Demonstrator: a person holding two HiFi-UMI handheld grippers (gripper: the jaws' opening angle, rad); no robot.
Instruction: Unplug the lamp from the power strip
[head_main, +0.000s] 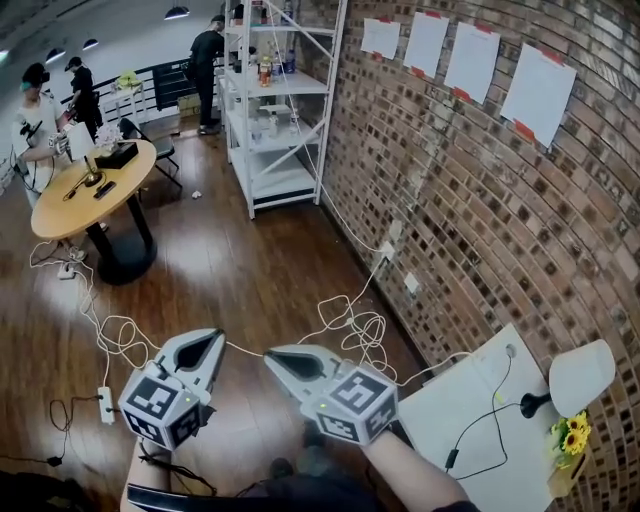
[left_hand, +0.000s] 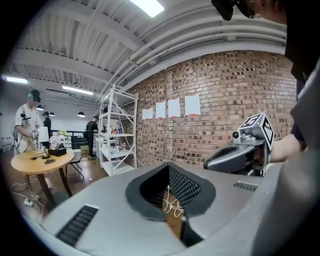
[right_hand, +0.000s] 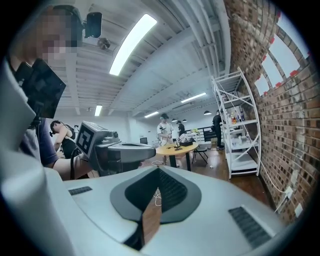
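The lamp (head_main: 578, 378), with a white shade and black base, stands on a white table (head_main: 470, 400) at the lower right. Its black cord (head_main: 478, 432) loops over the tabletop. A white power strip (head_main: 105, 403) lies on the wooden floor at the lower left, with cables running from it. My left gripper (head_main: 214, 336) (left_hand: 170, 200) and right gripper (head_main: 271, 355) (right_hand: 157, 200) hover side by side above the floor, between strip and table. Both are shut with nothing in them. Each shows in the other's view: the right gripper (left_hand: 239, 156), the left gripper (right_hand: 120, 151).
A tangle of white cable (head_main: 352, 325) lies on the floor by the brick wall (head_main: 480, 200), below wall sockets (head_main: 388, 250). A round wooden table (head_main: 95, 185) and a white shelf rack (head_main: 275, 110) stand further off. People stand at the back left.
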